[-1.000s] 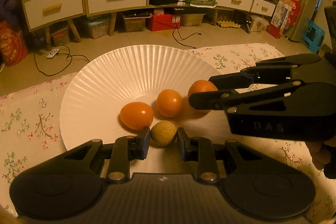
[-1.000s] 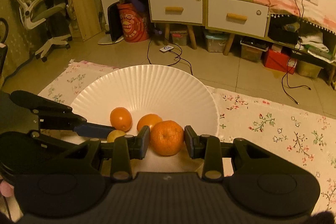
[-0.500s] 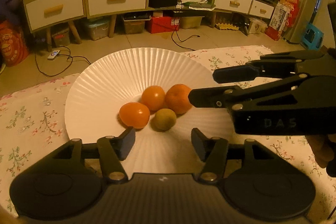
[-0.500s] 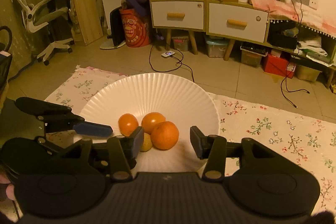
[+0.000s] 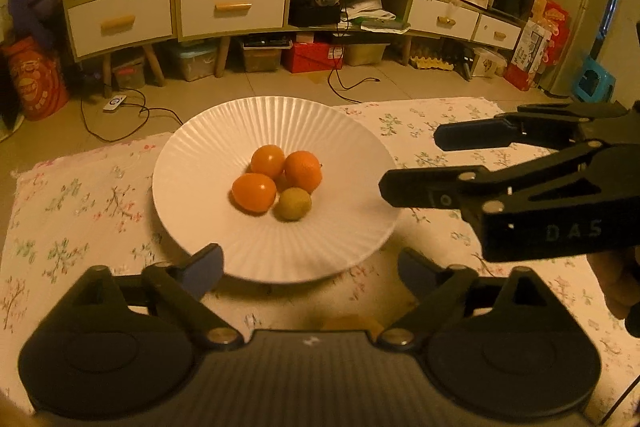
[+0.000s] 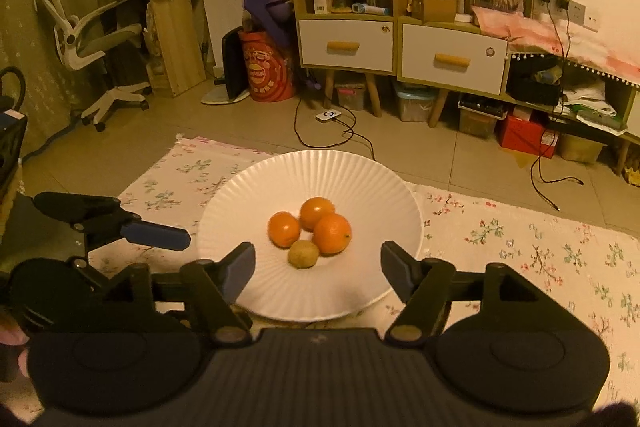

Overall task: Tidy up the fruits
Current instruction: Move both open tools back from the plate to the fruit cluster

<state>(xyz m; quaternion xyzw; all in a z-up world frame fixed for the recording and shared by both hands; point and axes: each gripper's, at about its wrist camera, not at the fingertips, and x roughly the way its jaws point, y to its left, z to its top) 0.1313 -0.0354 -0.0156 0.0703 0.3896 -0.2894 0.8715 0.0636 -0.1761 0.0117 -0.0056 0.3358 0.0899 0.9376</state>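
A white ribbed plate (image 5: 280, 123) (image 6: 320, 171) lies on a floral cloth. In its middle huddle three orange fruits (image 5: 254, 192) (image 6: 331, 233) and a small yellow-green fruit (image 5: 295, 203) (image 6: 303, 253), all touching. My left gripper (image 5: 310, 269) hovers over the plate's near rim; its jaws are opening wide and hold nothing. Off the plate's right rim, my right gripper (image 5: 412, 163) (image 6: 318, 263) has its jaws opening too, with no fruit between them. One blue-padded left finger (image 6: 158, 235) shows at the plate's left in the right wrist view.
The floral cloth (image 5: 80, 203) (image 6: 520, 235) spreads around the plate, with tiled floor beyond. Drawer cabinets (image 5: 232, 7) line the far wall, and cables (image 6: 344, 131) trail on the floor. An office chair (image 6: 96, 47) stands far left. A hand (image 5: 612, 279) holds the right gripper.
Both grippers let go of their fruit, the left the yellow-green one and the right an orange one, spread their jaws and drew back and up. The released fruits now rest clustered mid-plate.
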